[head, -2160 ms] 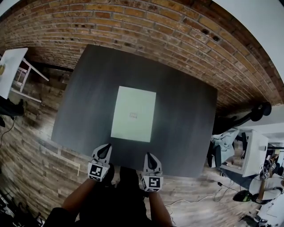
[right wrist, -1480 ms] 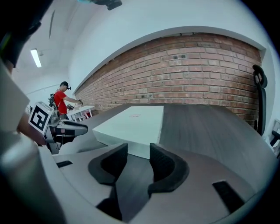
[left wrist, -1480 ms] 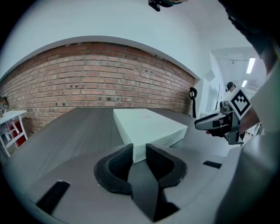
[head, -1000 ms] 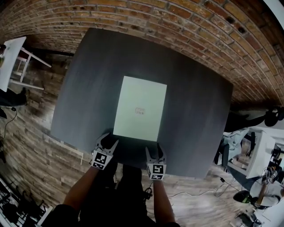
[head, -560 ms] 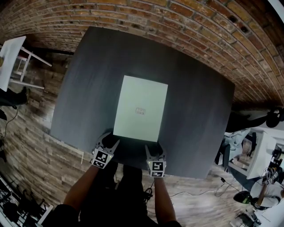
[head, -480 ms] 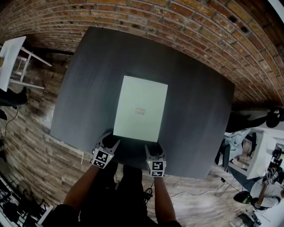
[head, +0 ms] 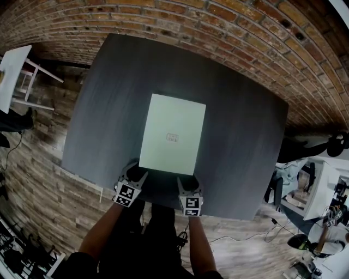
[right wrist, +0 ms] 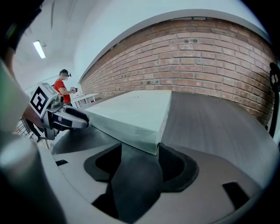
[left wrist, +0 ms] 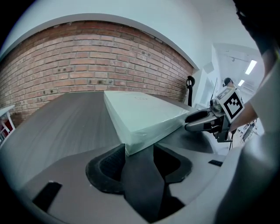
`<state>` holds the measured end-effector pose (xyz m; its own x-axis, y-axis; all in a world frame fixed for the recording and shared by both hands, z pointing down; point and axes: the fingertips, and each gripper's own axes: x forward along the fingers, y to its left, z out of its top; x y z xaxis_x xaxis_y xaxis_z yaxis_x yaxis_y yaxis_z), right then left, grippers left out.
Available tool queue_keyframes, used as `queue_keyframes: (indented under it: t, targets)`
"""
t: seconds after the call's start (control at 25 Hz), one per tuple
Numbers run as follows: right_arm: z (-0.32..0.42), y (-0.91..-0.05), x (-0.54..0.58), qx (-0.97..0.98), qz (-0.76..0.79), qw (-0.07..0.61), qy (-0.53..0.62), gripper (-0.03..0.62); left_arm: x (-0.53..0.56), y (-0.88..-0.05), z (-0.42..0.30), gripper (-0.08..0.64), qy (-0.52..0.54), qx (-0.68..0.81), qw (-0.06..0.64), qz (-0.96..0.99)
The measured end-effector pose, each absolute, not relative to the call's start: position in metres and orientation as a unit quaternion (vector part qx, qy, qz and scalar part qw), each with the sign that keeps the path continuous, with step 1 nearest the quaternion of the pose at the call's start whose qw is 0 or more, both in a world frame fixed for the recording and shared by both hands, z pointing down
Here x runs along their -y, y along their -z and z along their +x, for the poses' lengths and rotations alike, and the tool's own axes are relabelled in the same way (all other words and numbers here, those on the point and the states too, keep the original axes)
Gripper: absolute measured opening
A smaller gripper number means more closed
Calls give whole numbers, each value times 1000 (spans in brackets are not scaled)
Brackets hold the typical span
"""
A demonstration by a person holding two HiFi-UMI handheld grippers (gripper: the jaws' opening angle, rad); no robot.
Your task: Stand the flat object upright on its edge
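Observation:
A flat pale green box [head: 173, 133] lies face down on the dark grey table [head: 109, 109]. My left gripper [head: 136, 175] is at the box's near left corner, and my right gripper [head: 184, 184] is at its near right corner. In the left gripper view the box corner [left wrist: 129, 144] sits at the mouth of the open left gripper [left wrist: 139, 153], and the right gripper [left wrist: 192, 122] shows beyond it. The right gripper view has the other corner [right wrist: 155, 144] at the mouth of the open right gripper [right wrist: 140, 151], with the left gripper [right wrist: 83, 122] off to the left. Neither gripper's pads press on the box.
A brick wall [head: 218, 16] runs behind the table's far edge. A white side table [head: 13, 76] stands at the left and white cabinets [head: 322, 190] at the right. The floor [head: 49, 201] is wood planks. A person in red [right wrist: 63, 89] stands far off.
Since the earliest frame both grippers have come forward to the box's near corners. Over the last second nothing has visibly moved.

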<state>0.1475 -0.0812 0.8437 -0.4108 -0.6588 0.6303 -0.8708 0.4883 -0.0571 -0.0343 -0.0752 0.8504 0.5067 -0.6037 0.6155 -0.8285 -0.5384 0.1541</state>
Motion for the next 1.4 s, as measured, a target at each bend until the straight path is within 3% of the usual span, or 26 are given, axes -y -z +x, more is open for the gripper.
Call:
queue_keyframes:
  t: [0.6,1.4]
  targets:
    - [146,-831,74,822,461,279,-182,256,61,-838,-30,216,-270,392,212,853]
    - [136,-751,47,837,461,265,-131,256,44,-756,-39,216,-244,381,158,878]
